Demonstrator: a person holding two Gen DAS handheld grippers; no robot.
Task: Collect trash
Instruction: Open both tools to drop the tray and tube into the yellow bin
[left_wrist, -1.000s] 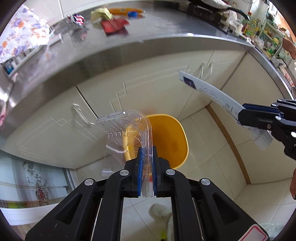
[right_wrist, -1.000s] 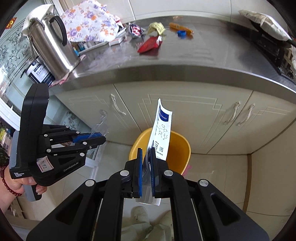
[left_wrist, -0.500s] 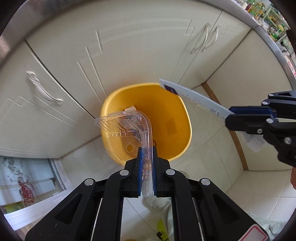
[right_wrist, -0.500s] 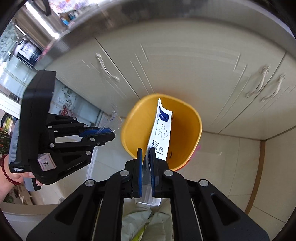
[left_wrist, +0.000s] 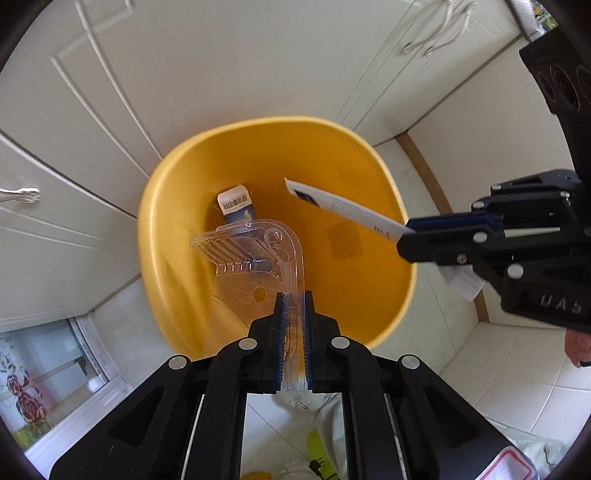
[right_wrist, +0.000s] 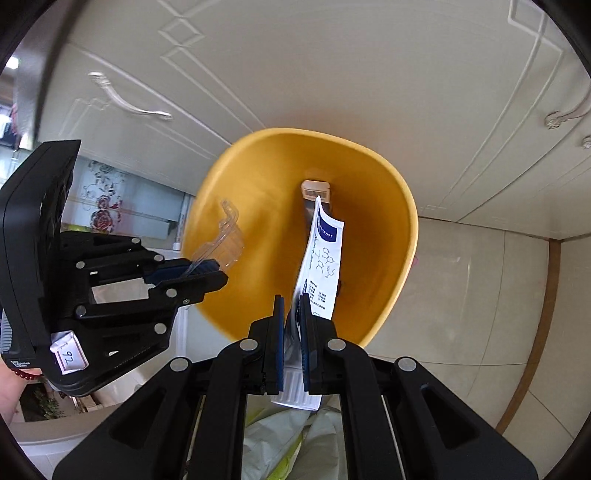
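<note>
Right tool (right_wrist: 291, 321) pinching white sachet (right_wrist: 320, 258), long axis pointing into yellow bin (right_wrist: 399, 266).

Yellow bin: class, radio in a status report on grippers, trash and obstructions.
Left gripper shut on clear plastic packaging. Right gripper shut on white sachet. Both over yellow bin. Nothing blocking.

- Cream cabinet doors (right_wrist: 332, 74) with moulded panels and silver handles (right_wrist: 129, 103).
- Pale tiled floor (right_wrist: 480, 295), brown skirting strip (right_wrist: 546, 314).
- Floral-patterned glass door (left_wrist: 44, 369), daylight.
</note>
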